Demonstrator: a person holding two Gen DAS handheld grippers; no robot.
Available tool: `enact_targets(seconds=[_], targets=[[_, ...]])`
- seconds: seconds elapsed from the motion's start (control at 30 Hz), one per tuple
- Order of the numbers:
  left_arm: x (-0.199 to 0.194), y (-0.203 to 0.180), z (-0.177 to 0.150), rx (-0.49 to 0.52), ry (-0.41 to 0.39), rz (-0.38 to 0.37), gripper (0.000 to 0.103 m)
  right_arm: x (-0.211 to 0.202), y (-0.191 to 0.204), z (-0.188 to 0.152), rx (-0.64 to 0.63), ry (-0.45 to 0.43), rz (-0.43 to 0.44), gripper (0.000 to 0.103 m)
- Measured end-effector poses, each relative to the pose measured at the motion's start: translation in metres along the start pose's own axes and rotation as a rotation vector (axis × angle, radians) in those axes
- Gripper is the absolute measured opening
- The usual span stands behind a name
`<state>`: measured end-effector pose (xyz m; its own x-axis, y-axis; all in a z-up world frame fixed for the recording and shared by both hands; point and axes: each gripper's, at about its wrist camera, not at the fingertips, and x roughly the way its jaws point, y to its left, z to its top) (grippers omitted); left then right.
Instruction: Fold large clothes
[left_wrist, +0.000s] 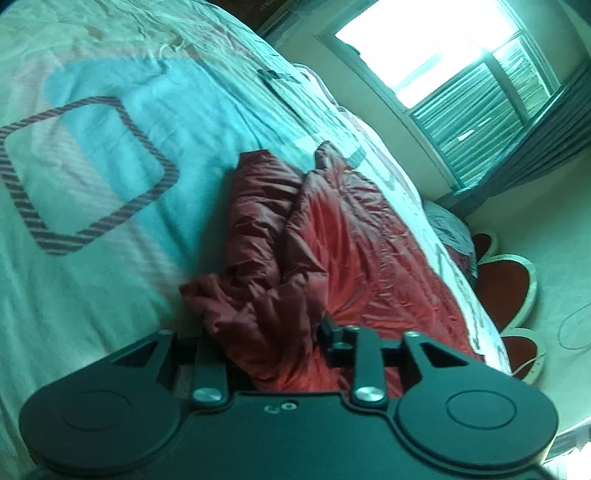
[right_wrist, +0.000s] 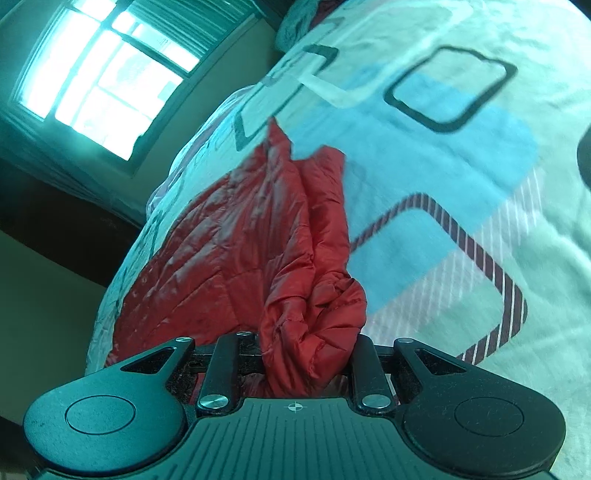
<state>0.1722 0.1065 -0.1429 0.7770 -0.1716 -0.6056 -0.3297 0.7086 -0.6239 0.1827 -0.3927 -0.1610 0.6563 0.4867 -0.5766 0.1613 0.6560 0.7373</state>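
Red jacket bunched between both tongs.

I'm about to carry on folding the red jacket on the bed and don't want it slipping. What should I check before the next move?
1. Right gripper shut on the red jacket: ok, fabric bunched between its fingers.
2. Left gripper holding the jacket: cannot tell, fabric lies between its fingers.
3. Jacket fully on the bedspread: ok.
4. Jacket lying flat: not ok, rumpled.
5. Sleeves tucked in: cannot tell.

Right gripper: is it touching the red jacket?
Touching. In the right wrist view a bunched fold of the red jacket sits clamped inside the right gripper.
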Motion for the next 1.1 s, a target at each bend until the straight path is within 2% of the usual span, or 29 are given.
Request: enact_targets(seconds=[0.03,0.07,0.1,0.13,0.17,0.2,0.27,0.3,0.33,0.37,0.4,0.43,0.5,0.6,0.67,0.7,0.73,0.87,0.93,1.0,1.1], targets=[[-0.001,0.001,-0.001,-0.005,-0.004,0.000,0.040,0.000,-0.004,0.001,0.008,0.003,0.007,0.025],[-0.004,0.000,-0.002,-0.013,-0.005,0.002,0.045,-0.002,-0.007,0.003,0.016,0.001,0.007,0.036],[-0.007,0.000,-0.002,-0.018,-0.009,0.006,0.055,-0.007,-0.010,0.006,0.021,-0.014,0.006,0.043],[-0.012,-0.002,-0.002,-0.015,-0.021,0.010,0.069,-0.014,-0.011,0.008,0.023,-0.038,-0.007,0.059],[-0.018,-0.003,-0.003,-0.009,-0.038,0.021,0.078,-0.022,-0.012,0.010,0.018,-0.070,-0.029,0.078],[-0.023,-0.003,-0.004,-0.007,-0.051,0.027,0.086,-0.032,-0.014,0.013,0.009,-0.107,-0.060,0.083],[-0.031,0.000,-0.006,-0.011,-0.054,0.016,0.084,-0.052,-0.017,0.019,-0.006,-0.169,-0.119,0.084],[-0.032,0.002,-0.006,-0.017,-0.049,0.014,0.080,-0.061,-0.017,0.022,-0.009,-0.199,-0.141,0.084],[-0.032,0.004,-0.006,-0.021,-0.041,0.010,0.076,-0.071,-0.017,0.023,-0.018,-0.242,-0.152,0.068],[-0.030,0.004,-0.007,-0.023,-0.031,0.004,0.075,-0.079,-0.014,0.024,-0.041,-0.268,-0.159,0.030],[-0.028,0.004,-0.008,-0.025,-0.024,0.002,0.073,-0.081,-0.006,0.024,-0.067,-0.272,-0.173,0.018],[-0.026,0.004,-0.009,-0.026,-0.022,0.002,0.073,-0.080,0.002,0.023,-0.095,-0.273,-0.171,0.013],[-0.022,0.003,-0.010,-0.022,-0.024,-0.012,0.069,-0.069,0.028,0.016,-0.187,-0.241,-0.127,0.013],[-0.013,0.004,-0.006,-0.042,-0.032,-0.018,0.061,-0.035,0.073,-0.005,-0.316,-0.144,-0.054,0.013],[-0.009,0.006,-0.002,-0.066,-0.021,-0.031,0.052,-0.009,0.098,-0.018,-0.369,-0.081,-0.018,0.013],[-0.006,0.006,0.001,-0.073,-0.006,-0.048,0.036,0.003,0.109,-0.025,-0.401,-0.057,-0.005,0.013],[-0.004,0.005,0.003,-0.070,0.010,-0.057,0.030,0.014,0.120,-0.031,-0.428,-0.032,0.009,0.013],[-0.012,-0.005,0.003,-0.013,-0.003,-0.058,0.021,0.044,0.140,-0.052,-0.466,0.035,0.034,0.013],[-0.014,-0.006,0.002,-0.008,-0.006,-0.067,0.018,0.058,0.147,-0.061,-0.490,0.066,0.017,0.013],[-0.018,-0.010,0.001,0.011,-0.021,-0.088,0.017,0.080,0.146,-0.071,-0.521,0.118,-0.063,0.013],[-0.029,-0.024,0.002,0.103,-0.062,-0.147,0.017,0.097,0.133,-0.076,-0.509,0.131,-0.099,0.009]])
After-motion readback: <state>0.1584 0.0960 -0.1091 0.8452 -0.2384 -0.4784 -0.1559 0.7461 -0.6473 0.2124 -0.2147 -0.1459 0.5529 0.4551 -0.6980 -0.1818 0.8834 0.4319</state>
